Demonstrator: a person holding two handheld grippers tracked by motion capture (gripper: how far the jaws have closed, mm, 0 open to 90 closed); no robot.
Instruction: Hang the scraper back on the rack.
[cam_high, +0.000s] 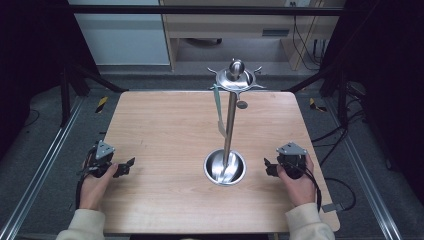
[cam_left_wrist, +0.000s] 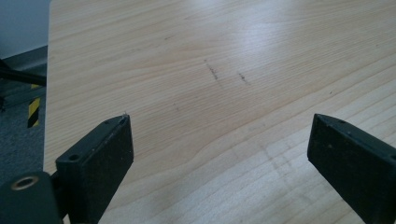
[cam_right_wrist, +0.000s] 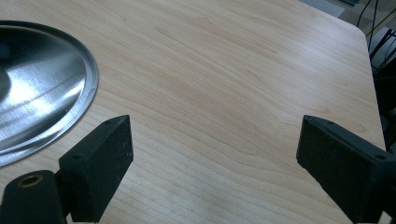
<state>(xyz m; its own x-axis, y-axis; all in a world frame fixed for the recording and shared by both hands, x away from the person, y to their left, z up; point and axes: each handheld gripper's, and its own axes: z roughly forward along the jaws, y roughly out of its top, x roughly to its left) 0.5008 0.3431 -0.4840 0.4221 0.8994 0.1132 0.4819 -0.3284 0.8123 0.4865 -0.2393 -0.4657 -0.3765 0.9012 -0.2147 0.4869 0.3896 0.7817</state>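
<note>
Right hand-held gripper (cam_high: 270, 167) just beside steel stand (cam_high: 226, 167).

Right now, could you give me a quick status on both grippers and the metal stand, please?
Left gripper open, empty. Right gripper open, empty, beside the stand's base. Metal stand upright mid-table, pale utensil hanging from its top. Nothing between.

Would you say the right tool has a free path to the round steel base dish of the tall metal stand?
Probably yes. The right tool sits open on the wooden table just beside the round steel base dish of the tall metal stand, with bare wood between them in the right gripper view.
</note>
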